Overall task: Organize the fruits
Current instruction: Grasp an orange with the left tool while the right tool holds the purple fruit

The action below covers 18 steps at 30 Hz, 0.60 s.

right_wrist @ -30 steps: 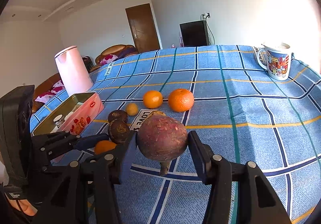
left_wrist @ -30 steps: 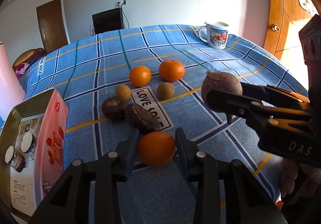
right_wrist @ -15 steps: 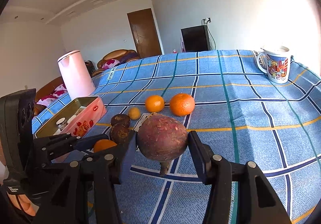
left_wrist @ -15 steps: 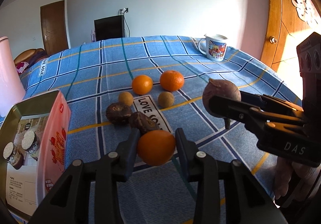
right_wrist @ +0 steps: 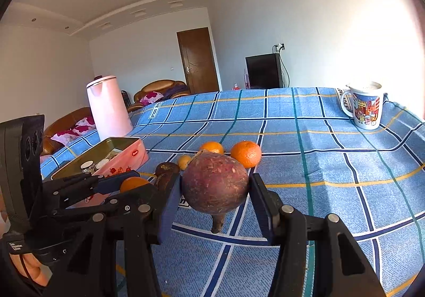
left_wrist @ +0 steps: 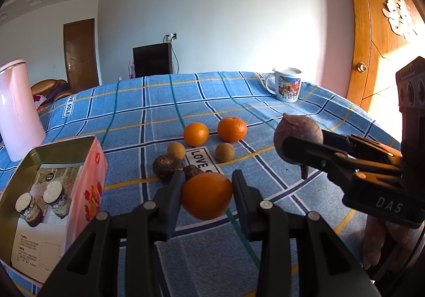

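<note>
My left gripper (left_wrist: 207, 194) has its jaws pinching an orange (left_wrist: 206, 196) across its widest part, lifted clear of the desk (left_wrist: 265, 100). My right gripper (right_wrist: 215, 198) has its jaws pinching a dark purple-brown root-like fruit (right_wrist: 214, 182), also at its widest part and off the cloth, with its tail pointing down.

Handling, as I judge it:
- Orange: firm, round, moderate weight. The peel gives slightly, so the grip should hold; excess pressure would bruise it.
- Purple fruit: looks dense and stiff, with rough skin that resists slipping. It is probably the heavier load. Hold at the widest part; never by the tail.
- Both are round and will likely roll when set down.

On the cloth lie two more oranges (left_wrist: 196, 133) (left_wrist: 232, 129), two small tan fruits (left_wrist: 176, 150) (left_wrist: 224, 152) and two dark brown fruits (left_wrist: 166, 166).

Limits of view:
- My left jaws cover most of the second dark fruit.
- The contact faces of all jaws are hidden behind the fruit.
- The tin box (left_wrist: 90, 161) is cut off at the frame edge; its contents appear to be small jars.
- The intended destination for the fruit is not evident.
</note>
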Motion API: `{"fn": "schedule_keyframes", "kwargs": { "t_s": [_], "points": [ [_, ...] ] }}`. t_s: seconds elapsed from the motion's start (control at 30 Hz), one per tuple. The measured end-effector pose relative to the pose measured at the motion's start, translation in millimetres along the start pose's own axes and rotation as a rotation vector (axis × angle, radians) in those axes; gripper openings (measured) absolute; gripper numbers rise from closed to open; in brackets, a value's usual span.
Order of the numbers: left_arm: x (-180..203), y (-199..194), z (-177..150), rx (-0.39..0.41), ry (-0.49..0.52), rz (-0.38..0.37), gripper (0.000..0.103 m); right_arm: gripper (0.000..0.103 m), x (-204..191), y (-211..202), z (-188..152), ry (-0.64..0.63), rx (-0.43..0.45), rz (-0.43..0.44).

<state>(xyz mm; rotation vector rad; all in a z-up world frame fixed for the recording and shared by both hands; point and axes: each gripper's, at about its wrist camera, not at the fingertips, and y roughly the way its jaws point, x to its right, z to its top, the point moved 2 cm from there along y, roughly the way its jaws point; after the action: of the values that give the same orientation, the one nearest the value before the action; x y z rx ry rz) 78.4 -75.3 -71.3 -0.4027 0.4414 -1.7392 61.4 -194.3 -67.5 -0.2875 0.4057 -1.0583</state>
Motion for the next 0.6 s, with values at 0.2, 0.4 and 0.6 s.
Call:
{"fn": "schedule_keyframes", "kwargs": {
  "t_s": [0.2, 0.4, 0.6],
  "points": [
    [-1, -6, -1, 0.033, 0.002, 0.009, 0.039, 0.054, -2, -4, 0, -0.012, 0.035, -0.001],
    [-1, -11, -1, 0.064, 0.007, 0.012, 0.039, 0.054, -3, -10, -1, -0.022, 0.072, 0.001],
    [-1, -17, -3, 0.102, 0.013, 0.016, 0.039, 0.054, -4, -15, -1, -0.026, 0.100, 0.002]
  ]
}}
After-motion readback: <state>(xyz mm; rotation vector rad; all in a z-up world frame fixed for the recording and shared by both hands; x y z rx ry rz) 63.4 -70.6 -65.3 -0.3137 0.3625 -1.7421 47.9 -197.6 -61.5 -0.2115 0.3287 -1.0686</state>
